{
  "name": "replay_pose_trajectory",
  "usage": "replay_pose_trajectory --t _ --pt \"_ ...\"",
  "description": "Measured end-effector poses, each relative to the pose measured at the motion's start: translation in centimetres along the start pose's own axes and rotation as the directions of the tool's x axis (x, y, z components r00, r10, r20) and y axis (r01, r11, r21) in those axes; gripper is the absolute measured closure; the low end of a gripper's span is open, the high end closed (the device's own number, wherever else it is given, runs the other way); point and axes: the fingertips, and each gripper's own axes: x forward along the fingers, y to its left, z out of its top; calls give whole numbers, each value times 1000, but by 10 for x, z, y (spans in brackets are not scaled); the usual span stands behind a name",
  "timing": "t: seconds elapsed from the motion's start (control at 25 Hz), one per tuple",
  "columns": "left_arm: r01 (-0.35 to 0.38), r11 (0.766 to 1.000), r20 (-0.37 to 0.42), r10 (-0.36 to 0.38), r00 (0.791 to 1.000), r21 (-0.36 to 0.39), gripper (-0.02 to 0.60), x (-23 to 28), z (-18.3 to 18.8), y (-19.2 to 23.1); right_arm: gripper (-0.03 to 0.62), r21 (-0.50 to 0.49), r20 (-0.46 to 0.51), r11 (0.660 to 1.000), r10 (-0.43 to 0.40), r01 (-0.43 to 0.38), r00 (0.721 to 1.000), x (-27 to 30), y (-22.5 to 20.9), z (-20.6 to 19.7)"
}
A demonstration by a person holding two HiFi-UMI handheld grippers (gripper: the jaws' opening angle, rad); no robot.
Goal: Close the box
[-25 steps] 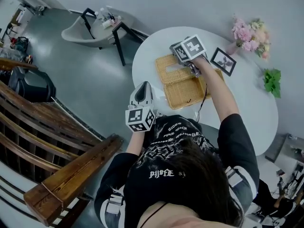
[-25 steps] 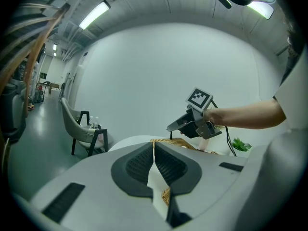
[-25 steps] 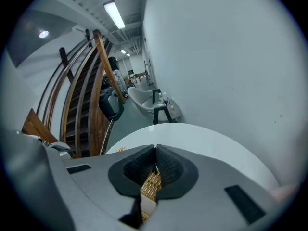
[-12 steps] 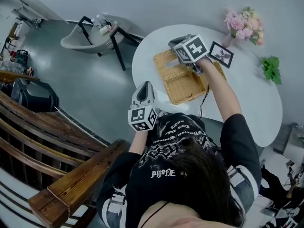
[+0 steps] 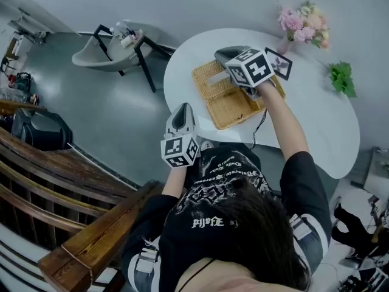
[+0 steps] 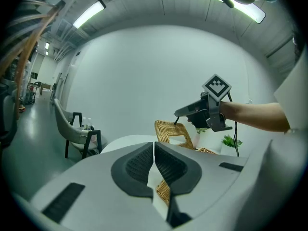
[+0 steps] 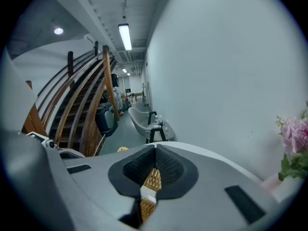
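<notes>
A wicker box stands on the round white table (image 5: 316,123), with its base (image 5: 234,107) open and its lid (image 5: 205,75) raised on edge at the left. My right gripper (image 5: 219,55) is shut on the lid's free edge, and wicker strands (image 7: 153,178) show between its pads in the right gripper view. The left gripper view shows the lid (image 6: 169,129) standing nearly upright under the right gripper (image 6: 177,114). My left gripper (image 5: 182,111) hangs shut and empty short of the table's near edge, close to the person's body.
Behind the box are a small picture frame (image 5: 281,64), pink flowers (image 5: 302,22) and a green plant (image 5: 341,78). A grey chair (image 5: 97,50) with bottles stands on the floor to the left. A wooden stair rail (image 5: 91,236) runs at the lower left.
The right gripper has lifted the lid's edge from lying flat at the left up toward upright. The left gripper has stayed where it was.
</notes>
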Motion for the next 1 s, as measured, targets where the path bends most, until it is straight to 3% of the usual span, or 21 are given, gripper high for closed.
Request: replay_pose_trajectory --t 0.48,1.0 --pt "1 1000 7 -1 1000 10 554 0 -8 -10 557 -47 67 999 0 3 998 -36 14 0" --pt "-69 998 18 69 997 8 553 -11 -10 -39 557 -52 118 995 86 -80 989 -80 31 -19"
